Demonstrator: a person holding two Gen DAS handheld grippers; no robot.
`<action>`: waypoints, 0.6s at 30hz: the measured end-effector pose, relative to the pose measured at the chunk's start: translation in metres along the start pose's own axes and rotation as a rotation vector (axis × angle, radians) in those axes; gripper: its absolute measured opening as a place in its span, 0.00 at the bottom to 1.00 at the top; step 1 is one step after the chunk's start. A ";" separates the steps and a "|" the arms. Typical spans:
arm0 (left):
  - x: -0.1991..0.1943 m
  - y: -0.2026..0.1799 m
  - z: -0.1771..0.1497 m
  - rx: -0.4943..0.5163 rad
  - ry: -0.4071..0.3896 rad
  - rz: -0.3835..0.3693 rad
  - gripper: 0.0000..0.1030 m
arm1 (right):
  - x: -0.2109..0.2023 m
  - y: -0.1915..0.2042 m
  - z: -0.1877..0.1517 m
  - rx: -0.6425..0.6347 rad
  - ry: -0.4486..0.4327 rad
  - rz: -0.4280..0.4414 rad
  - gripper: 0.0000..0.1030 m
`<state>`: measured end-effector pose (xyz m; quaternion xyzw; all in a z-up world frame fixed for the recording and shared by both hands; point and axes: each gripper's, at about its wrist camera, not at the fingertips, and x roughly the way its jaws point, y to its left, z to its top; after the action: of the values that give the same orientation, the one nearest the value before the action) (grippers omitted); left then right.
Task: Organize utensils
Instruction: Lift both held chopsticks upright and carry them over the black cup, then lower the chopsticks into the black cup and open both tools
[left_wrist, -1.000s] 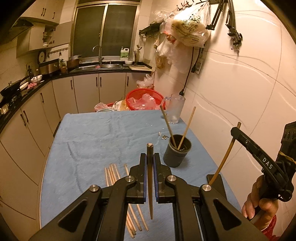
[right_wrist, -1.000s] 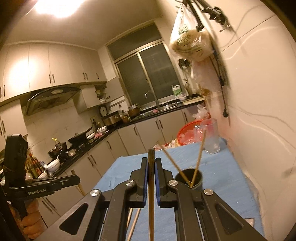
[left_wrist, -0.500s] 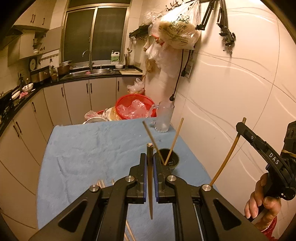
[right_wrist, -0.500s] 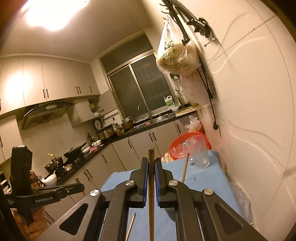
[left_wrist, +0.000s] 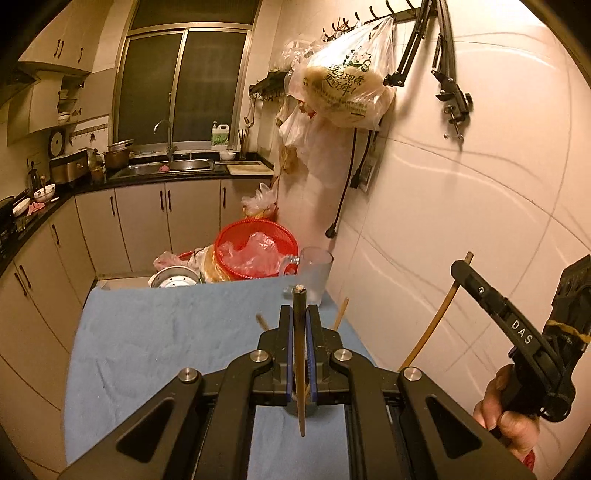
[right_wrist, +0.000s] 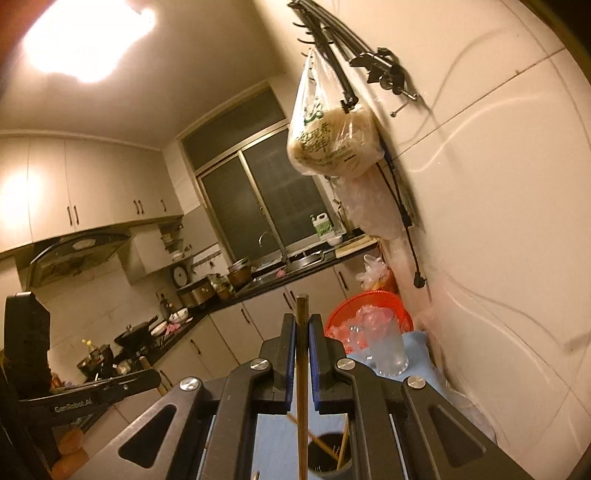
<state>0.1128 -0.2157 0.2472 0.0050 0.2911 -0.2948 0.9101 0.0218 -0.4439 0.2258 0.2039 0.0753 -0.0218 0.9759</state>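
Matt wooden chopstick between matt black plastic fingers; nappy blue cloth on table; glossy wall tiles

Two grippers are seen, the left gripper and the right gripper, and one chopstick is clamped in each: the left-held chopstick and the right-held chopstick. One dark holder cup is counted near the wall on the right, with two chopsticks standing in it (more cannot be told). One clear pitcher stands at the far end of the one blue cloth, and one red basket lies beyond.
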 end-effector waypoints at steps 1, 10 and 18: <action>0.003 0.000 0.003 -0.001 -0.006 -0.001 0.07 | 0.005 -0.002 0.002 0.002 -0.003 -0.009 0.07; 0.044 0.007 0.024 -0.069 -0.031 -0.014 0.07 | 0.049 -0.013 0.006 0.018 0.002 -0.043 0.07; 0.100 0.025 -0.004 -0.115 0.029 -0.005 0.07 | 0.090 -0.032 -0.024 0.012 0.061 -0.094 0.07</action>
<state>0.1903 -0.2480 0.1864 -0.0438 0.3206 -0.2797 0.9039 0.1045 -0.4646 0.1770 0.2065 0.1145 -0.0620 0.9697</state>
